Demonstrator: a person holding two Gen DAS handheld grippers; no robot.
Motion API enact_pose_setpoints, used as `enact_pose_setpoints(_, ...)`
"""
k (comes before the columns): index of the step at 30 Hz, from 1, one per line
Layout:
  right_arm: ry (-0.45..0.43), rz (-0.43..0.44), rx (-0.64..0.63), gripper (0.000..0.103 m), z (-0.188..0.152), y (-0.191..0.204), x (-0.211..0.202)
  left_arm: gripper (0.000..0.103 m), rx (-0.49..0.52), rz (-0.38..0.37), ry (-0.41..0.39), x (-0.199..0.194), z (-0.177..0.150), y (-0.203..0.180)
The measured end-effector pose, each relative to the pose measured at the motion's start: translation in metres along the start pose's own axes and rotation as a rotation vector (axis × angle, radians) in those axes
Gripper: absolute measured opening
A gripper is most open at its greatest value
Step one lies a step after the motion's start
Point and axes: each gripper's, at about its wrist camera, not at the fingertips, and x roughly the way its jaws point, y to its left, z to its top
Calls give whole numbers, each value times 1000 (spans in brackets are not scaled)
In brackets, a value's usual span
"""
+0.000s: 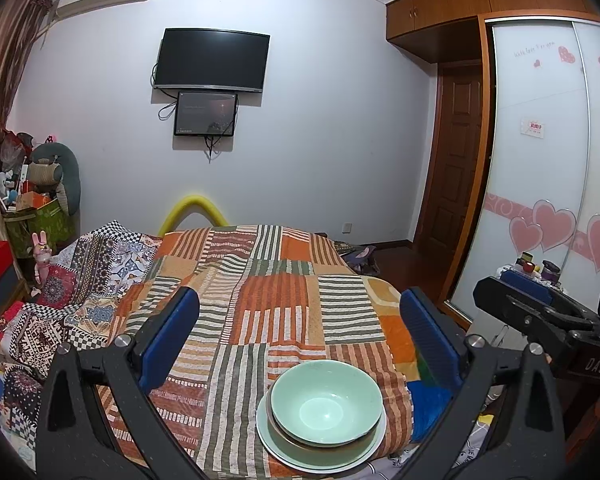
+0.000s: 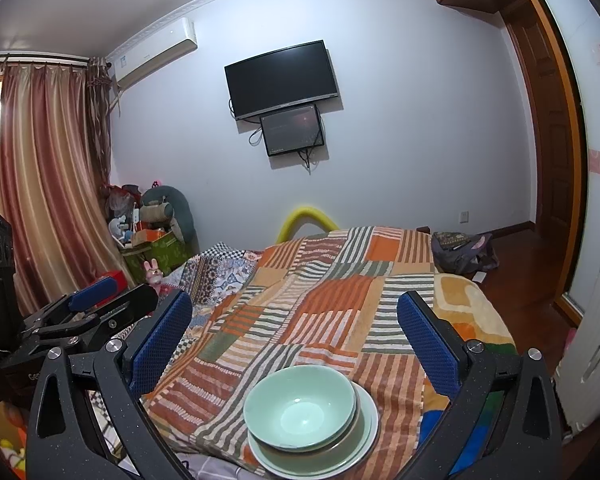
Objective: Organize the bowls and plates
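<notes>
A pale green bowl (image 1: 326,402) sits nested in a stack on a pale green plate (image 1: 278,446), near the front edge of a bed with a striped patchwork cover (image 1: 268,292). Under the bowl shows the rim of another dish. My left gripper (image 1: 300,332) hangs open above and behind the stack, nothing between its blue pads. In the right wrist view the same bowl (image 2: 300,404) and plate (image 2: 370,420) lie low in the middle, and my right gripper (image 2: 294,332) is open over them, holding nothing. Each gripper appears at the other view's edge.
A wall TV (image 1: 212,60) with a smaller screen below hangs ahead. Boxes and soft toys (image 1: 36,200) pile up at the left by the curtain (image 2: 32,184). A wardrobe with sliding doors (image 1: 540,168) and a wooden door (image 1: 456,152) stand at the right; a bag (image 2: 464,254) lies on the floor.
</notes>
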Motion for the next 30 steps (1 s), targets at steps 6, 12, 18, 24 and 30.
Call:
enact_pose_setpoints(6, 7, 3, 3, 102, 2, -1, 1, 102, 10, -1, -2, 0, -1, -2)
enact_pose_setpoints(12, 8, 4, 4, 102, 1, -1, 2, 102, 30, -8, -10, 0, -2, -4)
enact_pose_setpoints(18, 12, 5, 4, 102, 1, -1, 2, 102, 11, -33, 18, 3, -4, -1)
enact_pose_setpoints(24, 14, 3, 3, 102, 1, -1, 3, 102, -13, -29, 18, 5, -3, 4)
enact_pose_setpoints(30, 17, 5, 7, 102, 0, -2, 4, 102, -10, -37, 14, 4, -3, 4)
